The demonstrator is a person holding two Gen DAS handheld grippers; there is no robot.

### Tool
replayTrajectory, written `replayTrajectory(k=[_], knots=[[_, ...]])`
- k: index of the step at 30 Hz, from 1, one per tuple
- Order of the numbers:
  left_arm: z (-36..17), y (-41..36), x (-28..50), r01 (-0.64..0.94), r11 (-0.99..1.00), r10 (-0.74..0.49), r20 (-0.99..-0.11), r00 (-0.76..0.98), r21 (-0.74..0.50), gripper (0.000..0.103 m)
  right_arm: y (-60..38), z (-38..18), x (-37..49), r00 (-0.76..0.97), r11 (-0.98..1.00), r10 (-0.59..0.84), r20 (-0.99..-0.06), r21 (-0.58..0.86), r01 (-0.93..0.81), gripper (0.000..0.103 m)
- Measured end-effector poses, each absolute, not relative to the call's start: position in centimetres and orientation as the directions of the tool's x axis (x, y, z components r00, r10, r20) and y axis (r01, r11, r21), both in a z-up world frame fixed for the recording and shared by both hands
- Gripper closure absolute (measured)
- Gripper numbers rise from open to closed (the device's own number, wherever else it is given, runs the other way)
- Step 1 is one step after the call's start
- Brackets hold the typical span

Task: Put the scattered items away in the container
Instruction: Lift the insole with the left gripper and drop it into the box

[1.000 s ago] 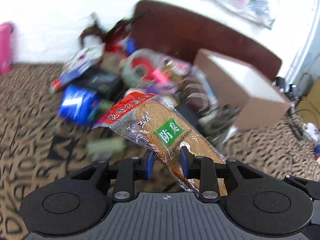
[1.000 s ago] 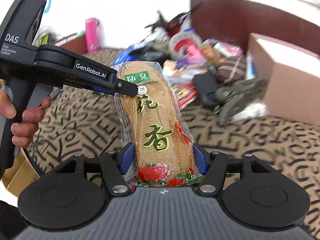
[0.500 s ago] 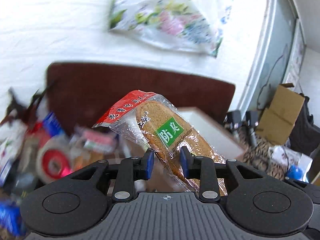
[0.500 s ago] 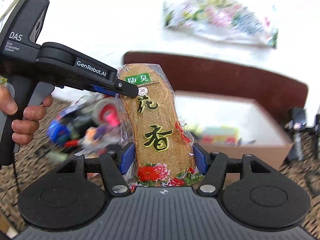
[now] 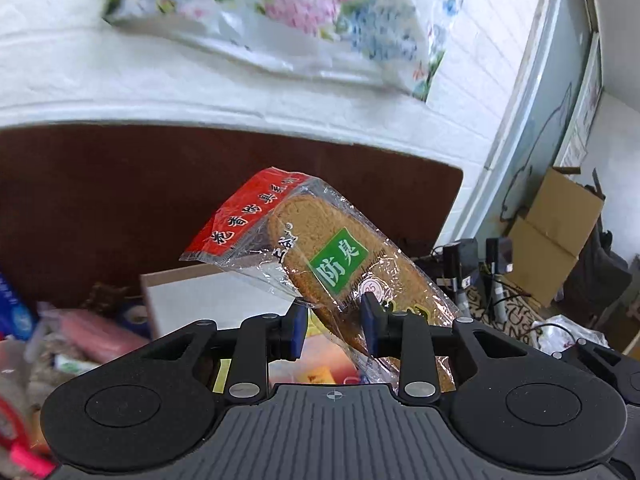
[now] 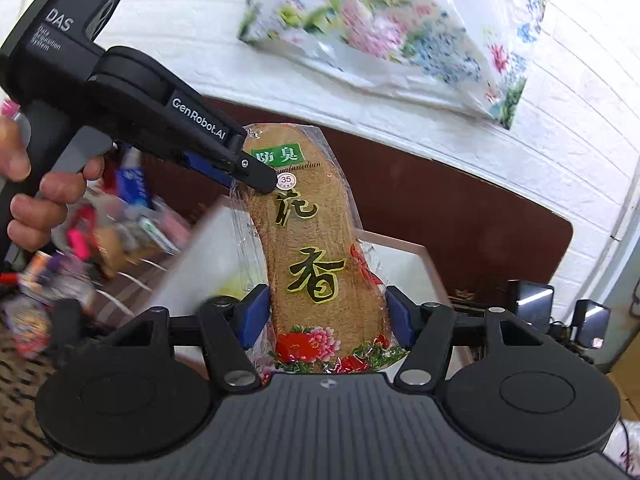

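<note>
Insole packet [image 6: 316,256], clear-wrapped with gold characters, is gripped by both tools and held in the air above the white box [image 6: 204,256]. Right gripper [image 6: 324,316] clamps its near, flowered end across the width; left gripper [image 6: 256,172] pinches the far end at its left edge. In the right wrist view its long axis runs near to far, leaning slightly left.
</note>
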State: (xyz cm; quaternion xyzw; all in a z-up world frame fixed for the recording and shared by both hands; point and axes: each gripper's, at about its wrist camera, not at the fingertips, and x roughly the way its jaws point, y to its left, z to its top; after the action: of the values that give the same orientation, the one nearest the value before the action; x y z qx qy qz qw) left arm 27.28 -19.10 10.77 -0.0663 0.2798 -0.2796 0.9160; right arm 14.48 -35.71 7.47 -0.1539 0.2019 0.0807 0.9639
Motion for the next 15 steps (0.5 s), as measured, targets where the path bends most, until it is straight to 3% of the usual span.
replayTrajectory(k=[1, 2, 3, 4, 5, 7, 10, 11, 12, 15], knots=[[10.2, -19.6, 28.1, 0.473, 0.835, -0.549, -0.482, 0.683, -0.28, 0.073, -36.3, 7.2, 15.3, 0.902, 0.939, 0.085, -0.423, -0.269, -0.215, 0.037], [9.8, -19.9, 28.8, 0.467, 0.838, -0.545, -0.491, 0.68, -0.284, 0.055, -36.9, 7.0, 16.2, 0.898, 0.938, 0.078, -0.432, -0.274, -0.213, 0.037], [9.3, -20.2, 29.4, 0.454, 0.845, -0.534, -0.499, 0.682, -0.284, 0.053, -37.2, 6.8, 17.0, 0.896, 0.936, 0.07, -0.439, -0.28, -0.211, 0.037], [8.6, -20.4, 30.0, 0.436, 0.855, -0.519, -0.506, 0.689, -0.283, 0.041, -37.5, 6.3, 17.8, 0.893, 0.935, 0.058, -0.447, -0.29, -0.206, 0.036], [8.0, -20.5, 30.6, 0.417, 0.864, -0.503, -0.512, 0.696, -0.283, 0.019, -37.6, 5.8, 18.7, 0.89, 0.932, 0.039, -0.455, -0.304, -0.197, 0.036], [6.9, -20.2, 31.3, 0.377, 0.878, -0.479, -0.523, 0.705, -0.295, 0.0, -38.0, 4.5, 20.6, 0.874, 0.929, -0.02, -0.486, -0.331, -0.163, 0.036], [6.0, -19.0, 31.7, 0.384, 0.863, -0.504, -0.527, 0.684, -0.327, 0.0, -38.9, 2.2, 23.1, 0.817, 0.933, -0.097, -0.568, -0.338, -0.125, 0.033], [5.8, -18.6, 31.7, 0.401, 0.852, -0.523, -0.524, 0.673, -0.336, 0.0, -39.1, 1.5, 23.4, 0.804, 0.933, -0.116, -0.583, -0.343, -0.114, 0.026], [5.6, -18.2, 31.5, 0.418, 0.841, -0.541, -0.513, 0.666, -0.343, 0.0, -39.2, 1.2, 23.4, 0.803, 0.931, -0.128, -0.582, -0.35, -0.106, 0.017], [5.6, -16.8, 29.6, 0.453, 0.829, -0.559, -0.466, 0.686, -0.328, 0.0, -39.0, 1.3, 22.3, 0.832, 0.93, -0.142, -0.537, -0.36, -0.074, 0.008]])
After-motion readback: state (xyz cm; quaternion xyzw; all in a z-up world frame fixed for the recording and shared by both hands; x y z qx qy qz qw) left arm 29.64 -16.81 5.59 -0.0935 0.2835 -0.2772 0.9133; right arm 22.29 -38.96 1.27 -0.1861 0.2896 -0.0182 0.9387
